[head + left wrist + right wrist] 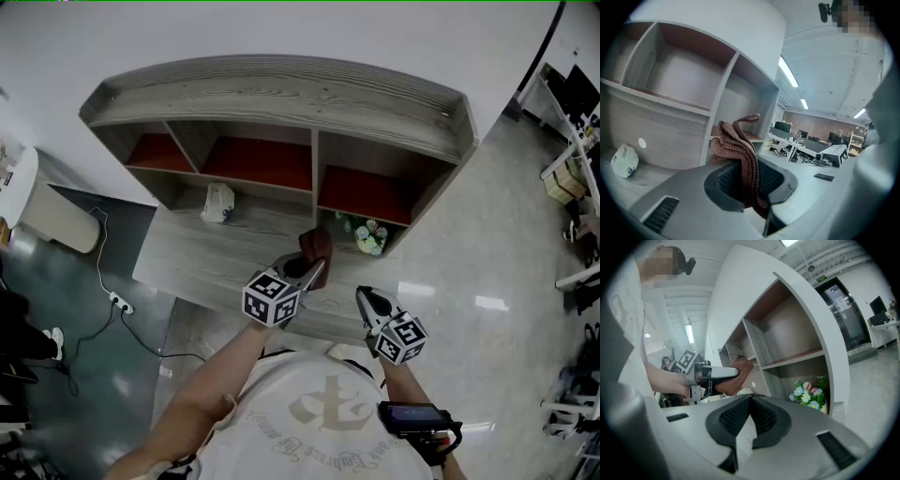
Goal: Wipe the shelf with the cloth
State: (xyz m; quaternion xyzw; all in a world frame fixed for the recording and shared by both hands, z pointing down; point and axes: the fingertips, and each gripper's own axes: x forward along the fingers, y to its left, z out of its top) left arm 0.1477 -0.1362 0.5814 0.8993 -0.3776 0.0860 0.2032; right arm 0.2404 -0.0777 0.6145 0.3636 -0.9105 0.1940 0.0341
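Note:
The grey wooden shelf (pixel 281 86) has red-backed compartments and a lower ledge (pixel 211 251). A brown knitted cloth (pixel 317 246) hangs above the front of that ledge, with my left gripper (pixel 309 272) shut on it. In the left gripper view the cloth (pixel 736 140) stands up in folds from between the jaws. My right gripper (pixel 364 296) is a little to the right and nearer me, off the shelf, its jaws together with nothing in them. The right gripper view shows its tips (pixel 751 398) meeting, with the cloth (pixel 739 375) beyond them.
A white packet (pixel 217 202) lies on the ledge at the left. A pot of flowers (pixel 370 236) stands in the lower right compartment. A white bin (pixel 58 229) and a power strip with cable (pixel 118 302) are on the floor at the left; office desks are at the right.

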